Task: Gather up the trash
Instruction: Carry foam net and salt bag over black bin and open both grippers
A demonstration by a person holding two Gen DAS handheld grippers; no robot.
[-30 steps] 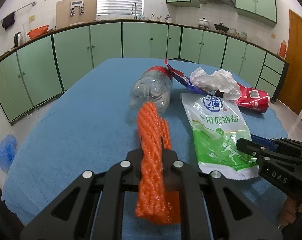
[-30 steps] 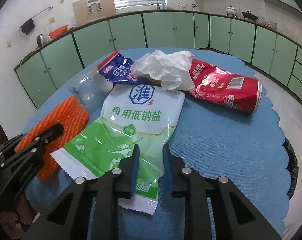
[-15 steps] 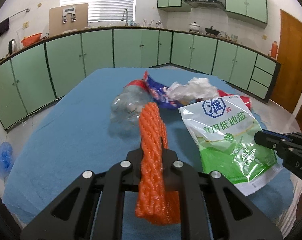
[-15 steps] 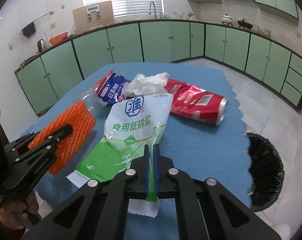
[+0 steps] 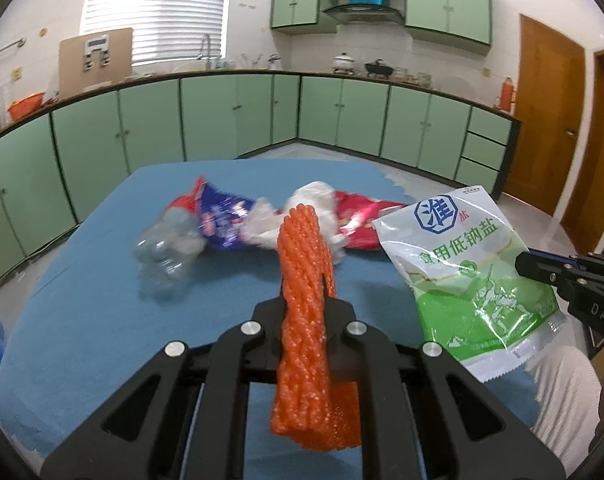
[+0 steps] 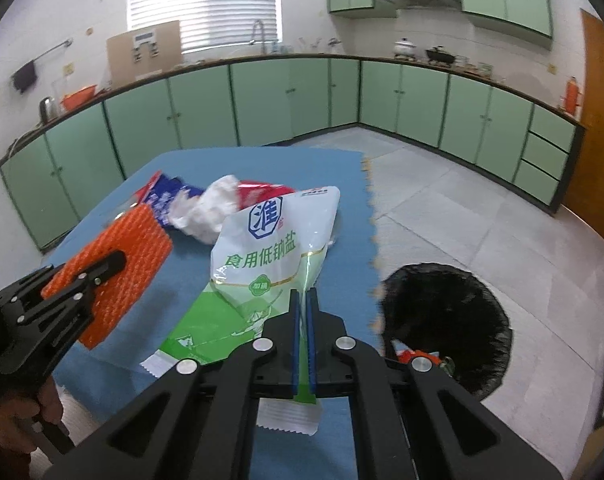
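Currently, my left gripper [image 5: 307, 300] was clenched on the orange foam net [image 5: 307, 280], centre of the left view, and my right gripper [image 6: 302, 320] pinched the lower edge of the green-and-white salt bag [image 6: 270, 248]; both items hung clear of the blue table mat [image 5: 102, 288]. I judged the carry step under way. Next, each piece needed moving over the black-lined bin [image 6: 441, 308], lower right of the right view, before release. A crushed bottle [image 5: 168, 248] and wrappers remained behind.

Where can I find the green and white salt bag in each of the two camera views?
Left wrist view: the salt bag hangs at the right, held by the right gripper.
Right wrist view: the bag is in the centre, above that gripper.
Shared landmark: the orange foam net.
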